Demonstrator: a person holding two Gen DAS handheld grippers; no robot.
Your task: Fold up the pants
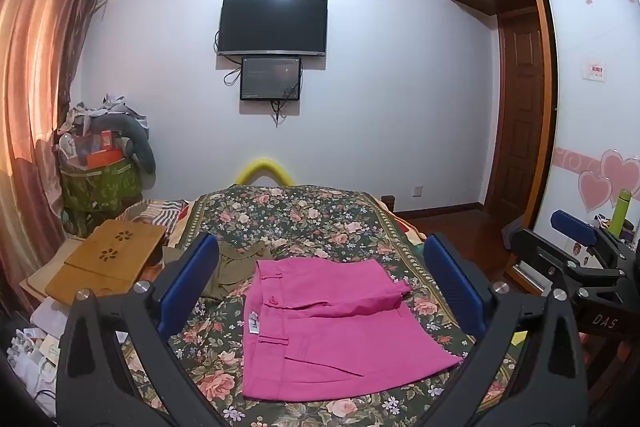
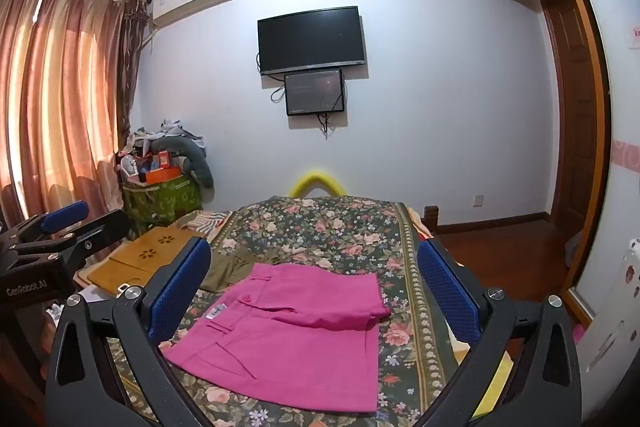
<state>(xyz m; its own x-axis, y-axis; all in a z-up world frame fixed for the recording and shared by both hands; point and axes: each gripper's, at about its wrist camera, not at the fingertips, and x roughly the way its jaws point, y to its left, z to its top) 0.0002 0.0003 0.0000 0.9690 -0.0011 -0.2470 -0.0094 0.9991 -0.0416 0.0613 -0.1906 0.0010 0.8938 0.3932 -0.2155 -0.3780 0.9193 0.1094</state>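
The pink pants (image 1: 332,323) lie folded on the floral bed (image 1: 304,219). Above the pants, the left gripper (image 1: 320,279) and right gripper (image 2: 316,279) hover, fingers spread, holding nothing.

The floral bedspread (image 1: 304,219) lies bare beyond the pink pants (image 1: 328,323) toward the foot of the bed, and in a strip along their right edge. An olive garment (image 1: 232,267) touches the pants' far left corner. Left of it a wooden tray (image 1: 108,259) crowds the bed's edge. Both grippers (image 1: 320,287) (image 2: 316,291) hang above the pants, jaws spread wide, touching nothing
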